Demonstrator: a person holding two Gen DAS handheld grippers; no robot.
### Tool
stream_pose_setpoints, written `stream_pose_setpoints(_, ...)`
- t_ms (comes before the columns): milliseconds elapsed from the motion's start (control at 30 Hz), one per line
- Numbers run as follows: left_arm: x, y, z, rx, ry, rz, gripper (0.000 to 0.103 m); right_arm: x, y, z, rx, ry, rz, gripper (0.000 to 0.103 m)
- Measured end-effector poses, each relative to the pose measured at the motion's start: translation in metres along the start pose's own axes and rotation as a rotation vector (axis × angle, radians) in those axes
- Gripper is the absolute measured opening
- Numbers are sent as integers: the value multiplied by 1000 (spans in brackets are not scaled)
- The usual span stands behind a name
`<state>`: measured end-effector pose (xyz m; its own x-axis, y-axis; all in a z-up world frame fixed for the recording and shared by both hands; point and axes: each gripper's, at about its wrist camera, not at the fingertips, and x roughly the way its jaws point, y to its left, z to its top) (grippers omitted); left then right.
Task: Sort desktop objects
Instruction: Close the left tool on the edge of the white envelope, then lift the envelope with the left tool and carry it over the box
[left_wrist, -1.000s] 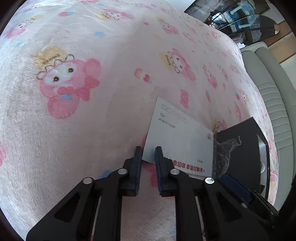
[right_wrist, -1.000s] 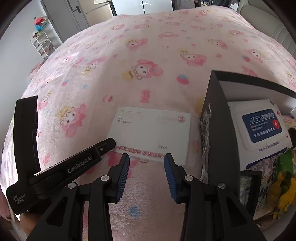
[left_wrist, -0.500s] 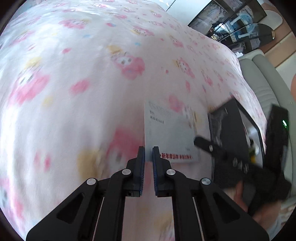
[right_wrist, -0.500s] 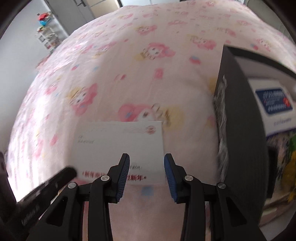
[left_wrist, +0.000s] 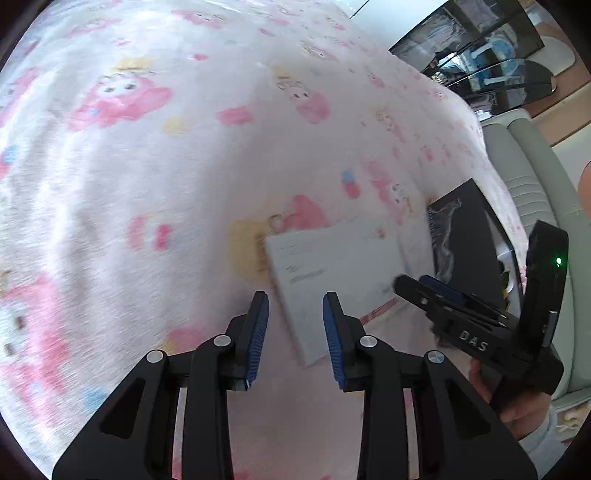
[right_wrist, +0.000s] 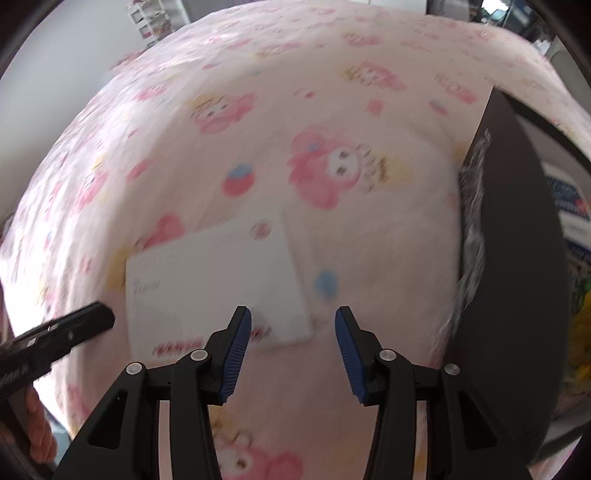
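Observation:
A white envelope (left_wrist: 332, 266) with red print along one long edge lies flat on the pink cartoon blanket (left_wrist: 147, 184), slightly turned. My left gripper (left_wrist: 293, 308) hovers over its near corner. The jaws are opening, the pads (left_wrist: 258, 325) are clear of the paper and nothing is gripped. My right gripper (right_wrist: 291, 321) hangs above the envelope's (right_wrist: 214, 280) other near corner. Its jaws are opening too, with no pad on the paper. Each gripper shows in the other's view: right gripper (left_wrist: 417, 286), left gripper (right_wrist: 99, 317). The picture is motion-blurred.
An open black box (right_wrist: 509, 221) stands right of the envelope and holds a blue-and-white wipes pack (right_wrist: 569, 206) and a yellow-green item (right_wrist: 583, 314). The same black box (left_wrist: 461, 229) appears in the left view, with a pale sofa (left_wrist: 532, 177) beyond. Shelves (right_wrist: 151, 18) stand far back.
The left gripper, earlier shut on the envelope's edge, dragged it away from the black box and let go. The envelope has turned slightly. The right jaws have spread wider and come lower over it.

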<state>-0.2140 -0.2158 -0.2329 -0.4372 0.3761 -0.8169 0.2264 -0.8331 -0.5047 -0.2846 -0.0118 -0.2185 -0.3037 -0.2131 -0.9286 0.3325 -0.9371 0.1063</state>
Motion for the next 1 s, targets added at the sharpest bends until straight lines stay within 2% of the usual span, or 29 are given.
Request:
stream_pose_setpoints(167, 24, -4, -2, -18, 23, 15, 29, 13, -3, 8, -1, 38, 55, 50)
stream_pose_setpoints(367, 2, -5, -18, 10, 19, 9, 32, -13, 13, -9, -92, 29, 96, 50)
stream_pose_setpoints(600, -28, -13, -52, 55, 45, 13, 34, -55, 19, -52, -142, 21, 123, 49)
stream_pose_setpoints(700, -34, -19, -70, 79, 67, 0, 34, -58, 8, -74, -124, 69, 157, 49)
stream_pose_setpoints(800, -31, -15, -78, 63, 77, 12, 34, -55, -7, -96, -101, 123, 191, 49)
stream_pose_setpoints(900, -23, -12, -77, 46, 84, 19, 34, -54, -19, -101, -56, 124, 160, 49)
stream_pose_setpoints(1000, -15, -15, -74, 52, 85, 29, 37, -51, -27, -94, -18, 93, 170, 49)
